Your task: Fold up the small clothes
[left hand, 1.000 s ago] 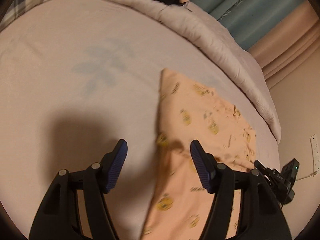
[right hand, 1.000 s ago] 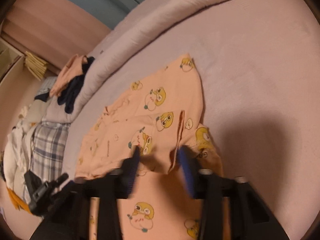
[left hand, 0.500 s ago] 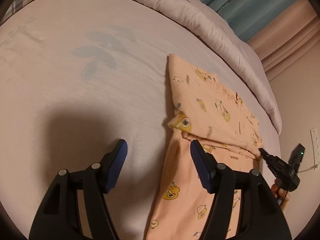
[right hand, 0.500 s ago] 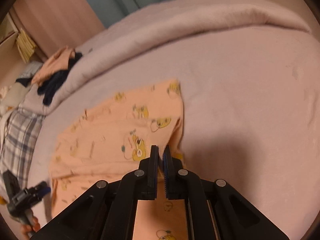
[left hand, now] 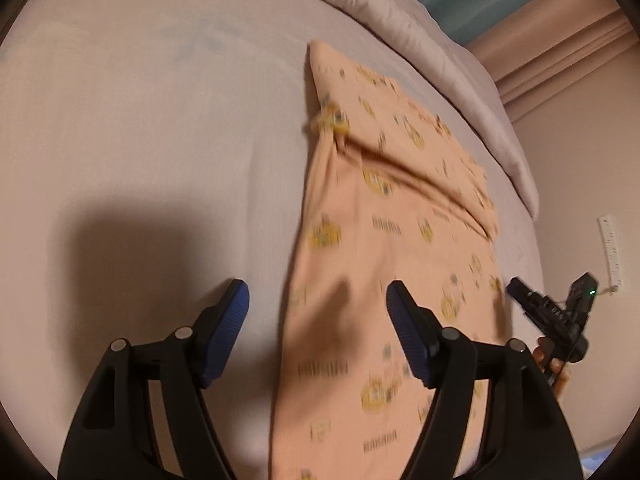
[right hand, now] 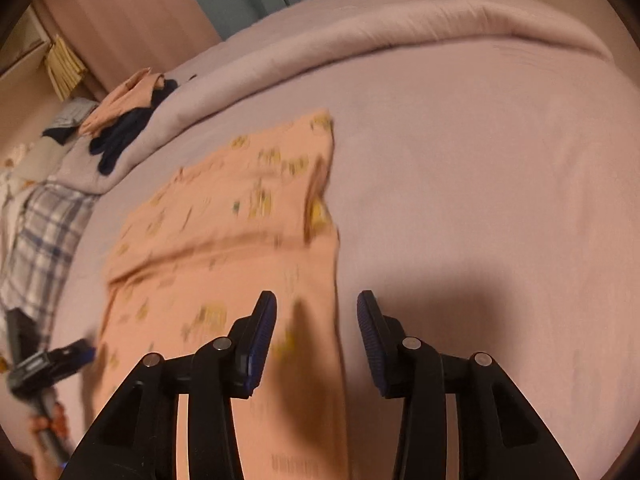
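My right gripper (right hand: 316,336) has just let go of the peach garment (left hand: 392,240), both jaws now spread (left gripper (left hand: 318,332) too), so this fold is laid.

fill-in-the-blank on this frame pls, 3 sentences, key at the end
1. The peach printed garment lies on the ____.
2. The fingers of both the left gripper and the right gripper are ____.
3. The dark navy clothes rest on the rolled ____.

Missing words: bed; open; blanket
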Motion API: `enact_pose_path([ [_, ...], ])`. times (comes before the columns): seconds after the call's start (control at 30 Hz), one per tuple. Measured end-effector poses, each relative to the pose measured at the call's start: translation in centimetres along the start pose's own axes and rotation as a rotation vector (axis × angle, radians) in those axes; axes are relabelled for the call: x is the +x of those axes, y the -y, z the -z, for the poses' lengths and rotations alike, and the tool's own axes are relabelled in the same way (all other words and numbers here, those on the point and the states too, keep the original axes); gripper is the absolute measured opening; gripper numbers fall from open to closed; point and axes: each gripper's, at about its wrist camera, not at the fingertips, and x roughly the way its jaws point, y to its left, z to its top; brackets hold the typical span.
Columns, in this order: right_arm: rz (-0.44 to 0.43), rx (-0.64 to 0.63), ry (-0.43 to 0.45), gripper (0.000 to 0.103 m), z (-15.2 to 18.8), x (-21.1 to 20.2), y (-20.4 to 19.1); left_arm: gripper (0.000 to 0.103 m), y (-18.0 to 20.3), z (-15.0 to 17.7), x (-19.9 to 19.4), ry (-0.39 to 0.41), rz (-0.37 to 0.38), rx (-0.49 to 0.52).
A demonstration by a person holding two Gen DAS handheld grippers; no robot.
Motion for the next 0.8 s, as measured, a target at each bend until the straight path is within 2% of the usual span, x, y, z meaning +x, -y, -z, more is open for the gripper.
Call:
enact_pose_path([
  [0.1,-0.048,0.039,-0.066,0.042,2.5,-1.1,1.4,0.072,-0.5,1.8,-0.7,-0.023,0.051,-0.018],
  [0.17,-0.089,0.069,-0.107,0.042,4.0,-1.6,2.0,0.074,-1.2,3.0,-1.1,-0.051,0.11,-0.043],
  [0.3,-0.236,0.116,-0.198,0.042,6.8,-2.6,3.5,0.074,-2.6,5.0,-1.6,-0.106,0.254,-0.13],
  [0.4,-0.309,0.143,-0.247,0.042,8.5,-3.0,4.2,0.074,-3.4,6.3,-2.4,-0.109,0.306,-0.175],
  [0.5,-0.354,0.169,-0.277,0.042,9.4,-3.6,4.8,0.074,-3.9,7.5,-3.1,-0.134,0.35,-0.191],
  [0.73,-0.467,0.18,-0.351,0.042,10.4,-2.7,4.3,0.074,-3.3,8.5,-3.4,-0.189,0.376,-0.154],
  [0.8,-0.504,0.193,-0.363,0.042,10.1,-1.9,4.2,0.08,-2.9,8.4,-3.1,-0.197,0.391,-0.154],
])
